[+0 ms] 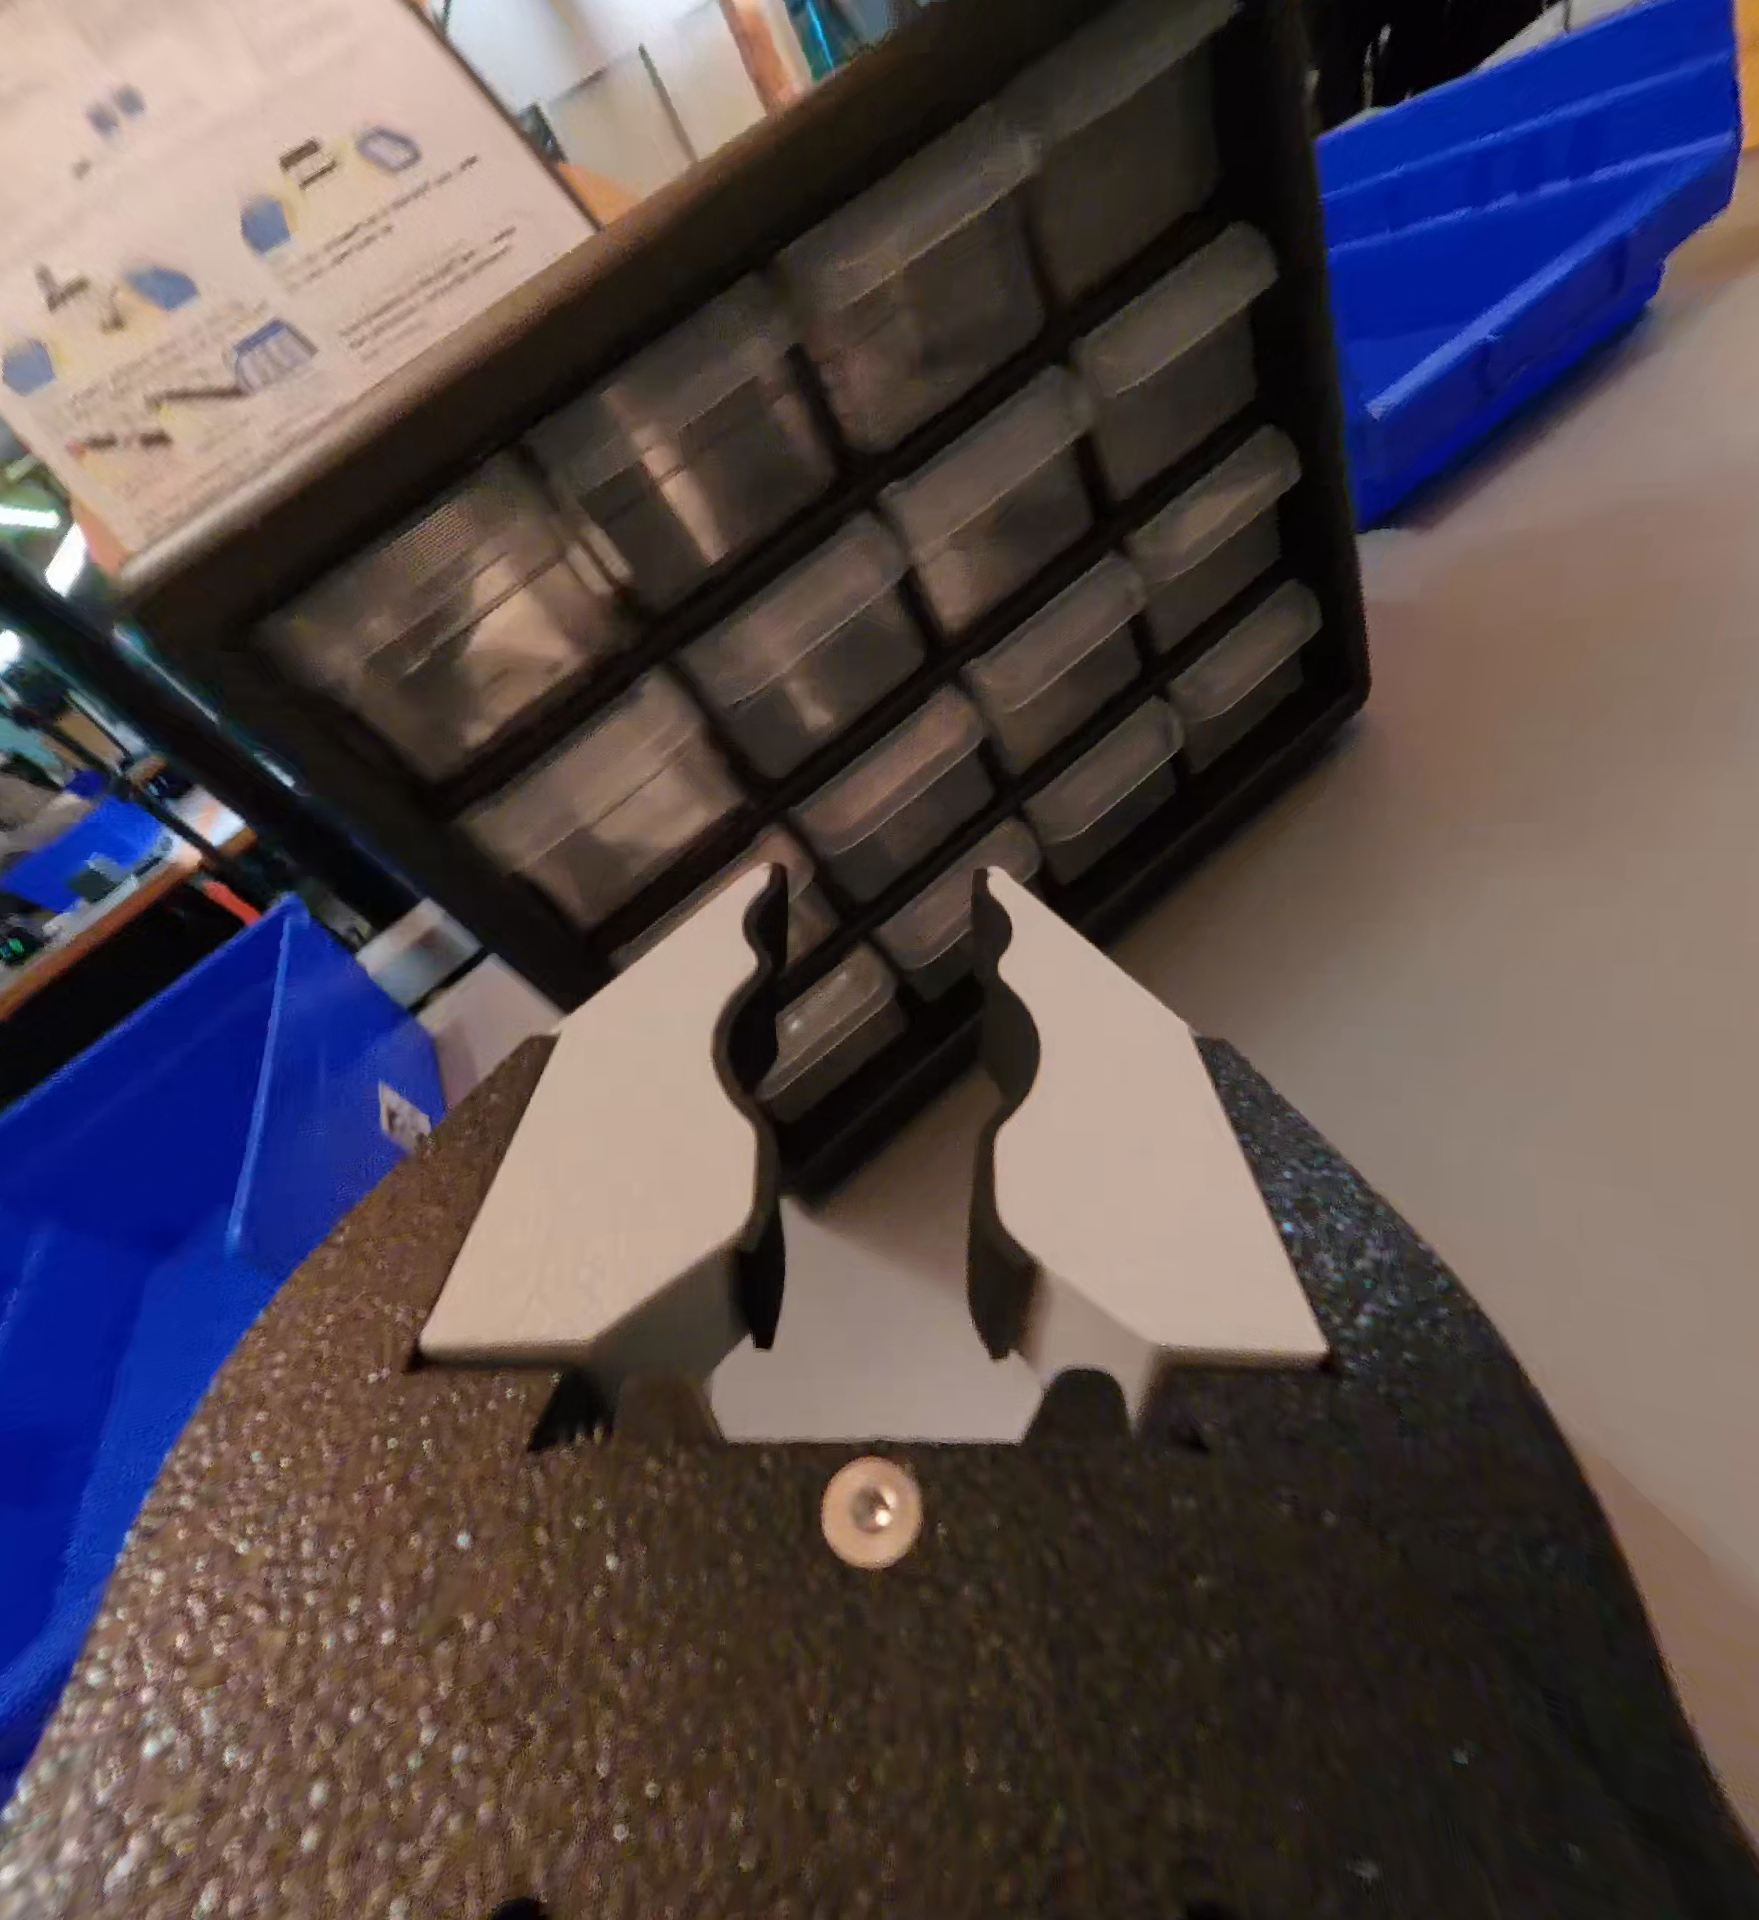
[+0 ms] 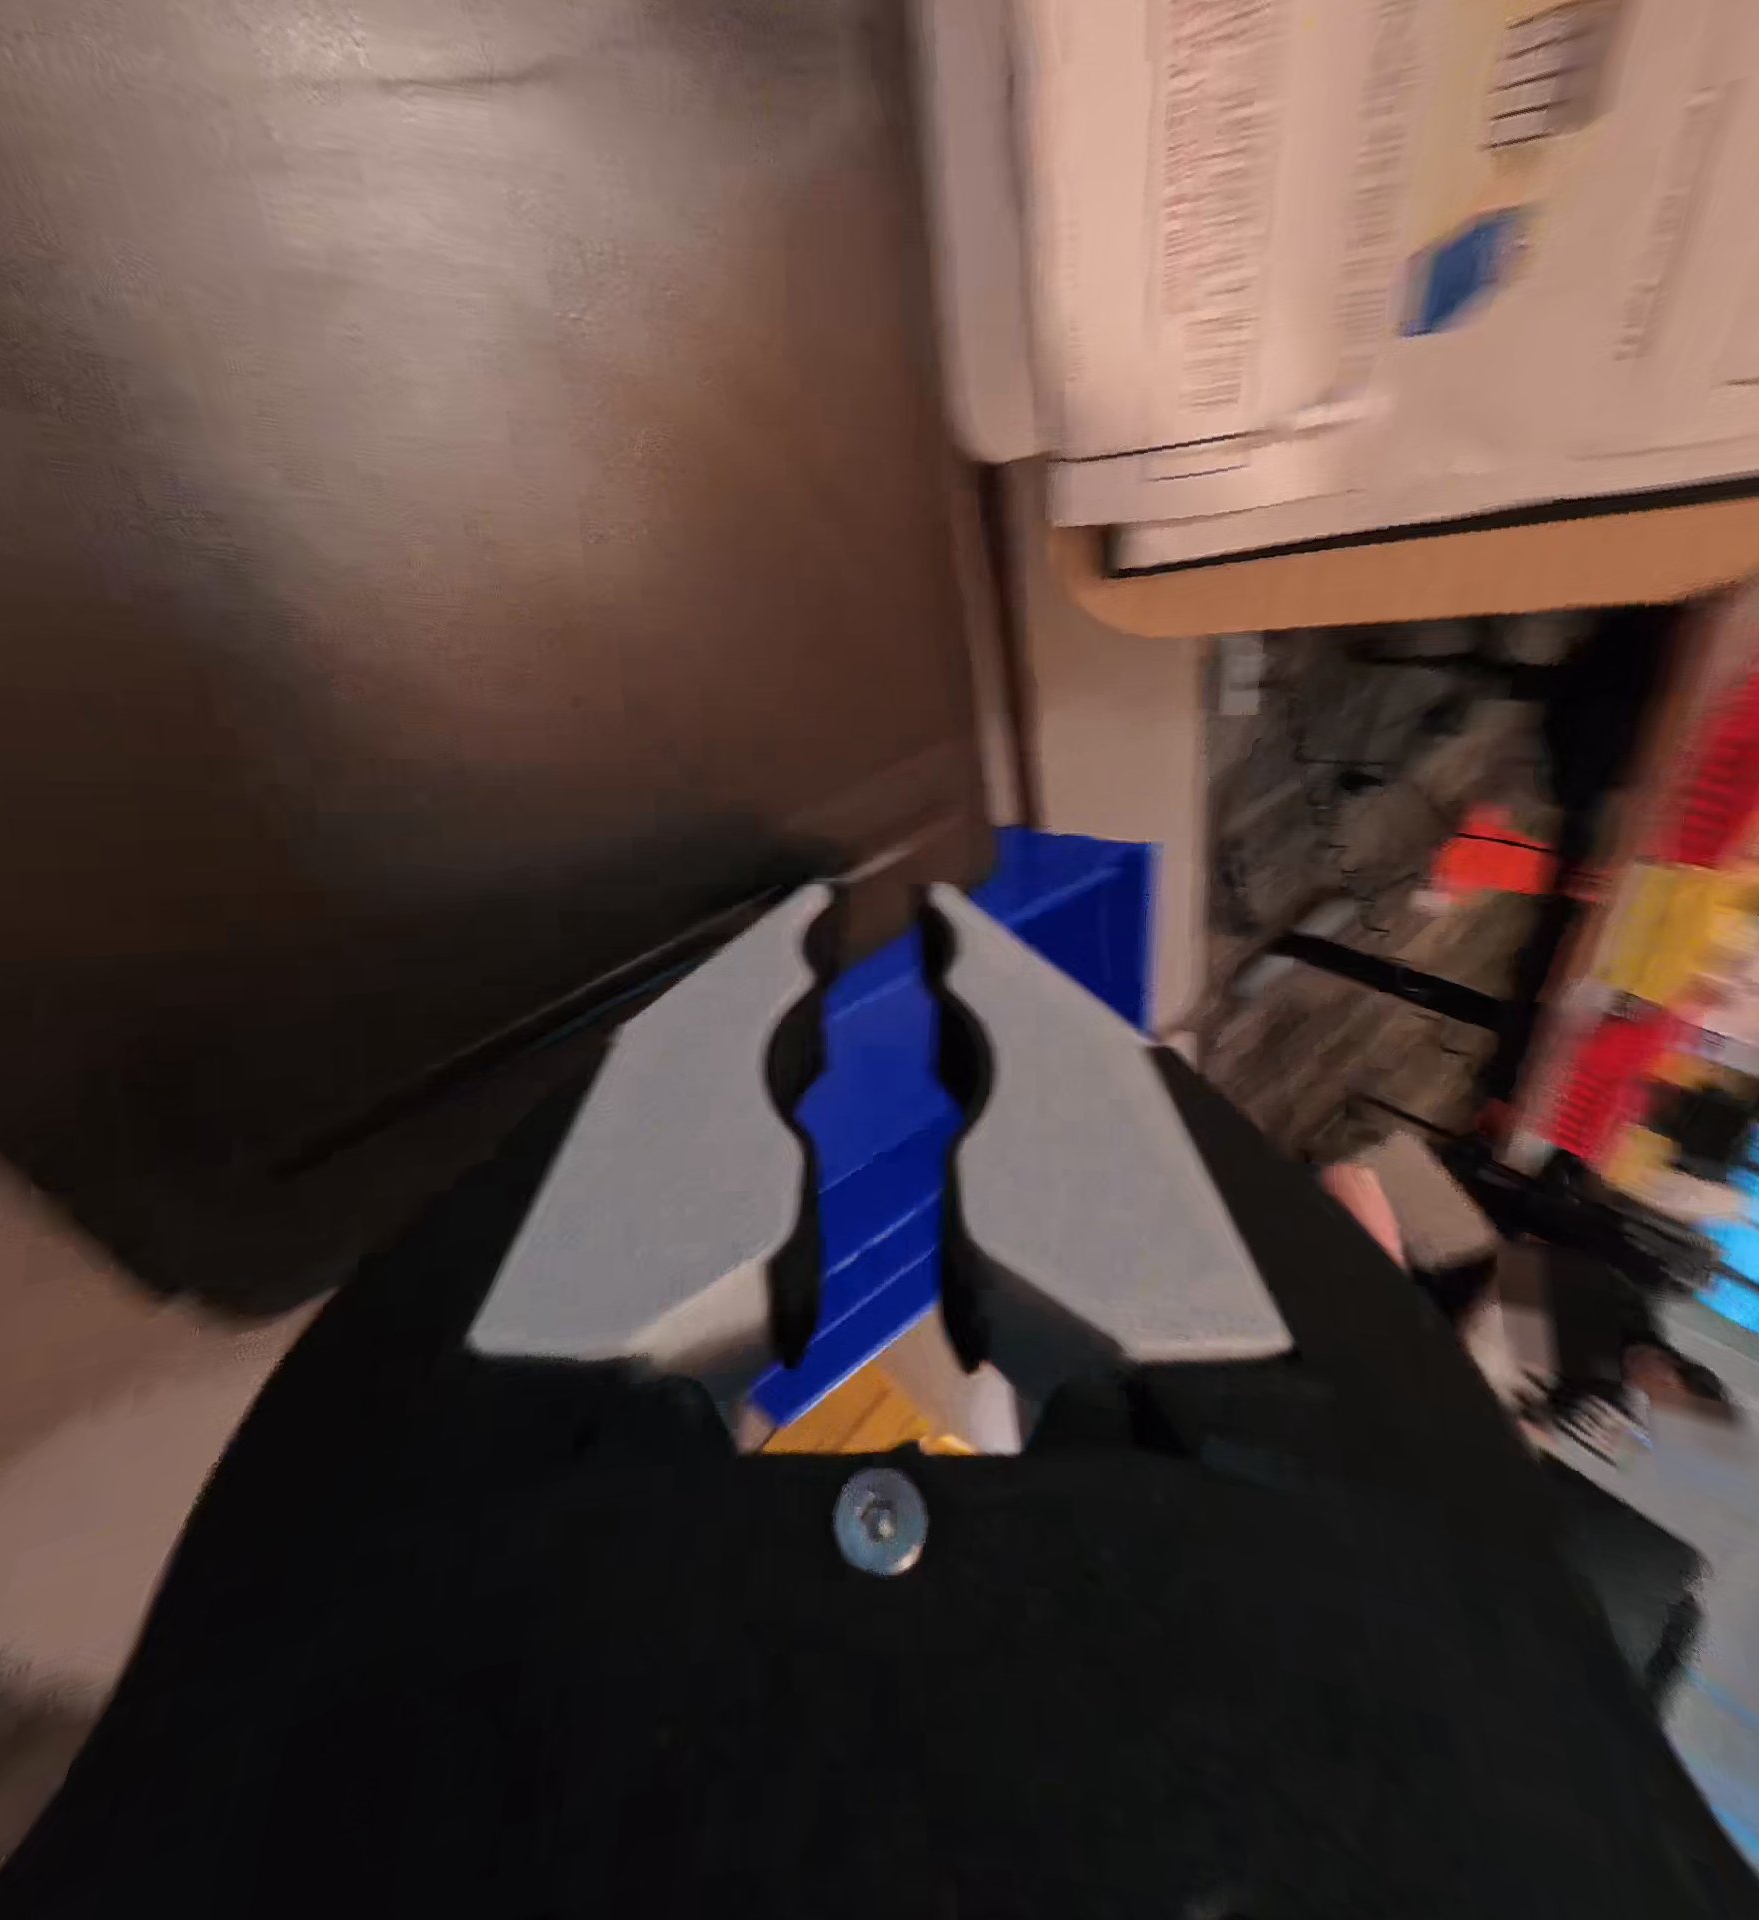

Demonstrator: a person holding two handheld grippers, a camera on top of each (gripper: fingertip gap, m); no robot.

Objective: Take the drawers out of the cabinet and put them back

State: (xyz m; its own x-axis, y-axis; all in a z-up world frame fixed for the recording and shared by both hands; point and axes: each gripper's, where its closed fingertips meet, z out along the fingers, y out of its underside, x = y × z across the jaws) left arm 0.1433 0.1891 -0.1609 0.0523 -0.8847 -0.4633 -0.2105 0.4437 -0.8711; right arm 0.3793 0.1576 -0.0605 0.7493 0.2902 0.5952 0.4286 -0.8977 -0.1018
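Note:
The black cabinet point(image 1: 1324, 436) stands on the table and looks tilted in the left wrist view. Its front holds several rows of clear drawers point(image 1: 802, 644), all pushed in. My left gripper point(image 1: 880, 894) is open and empty, just short of the bottom rows, and a bottom drawer point(image 1: 833, 1023) shows between its grey fingers point(image 1: 646, 1143). In the blurred right wrist view, a smooth dark panel of the cabinet point(image 2: 439, 520) fills the left side. My right gripper point(image 2: 877, 899) is narrowly open and empty, with its tips near that panel's lower right edge.
Blue bins sit to the left point(image 1: 127, 1195) and to the right point(image 1: 1529, 260) of the cabinet, on the grey table point(image 1: 1529, 935). A poster board point(image 1: 231, 260) stands behind. A blue bin point(image 2: 1062, 914), hanging papers point(image 2: 1374, 260) and cluttered shelves point(image 2: 1685, 935) show past the right gripper.

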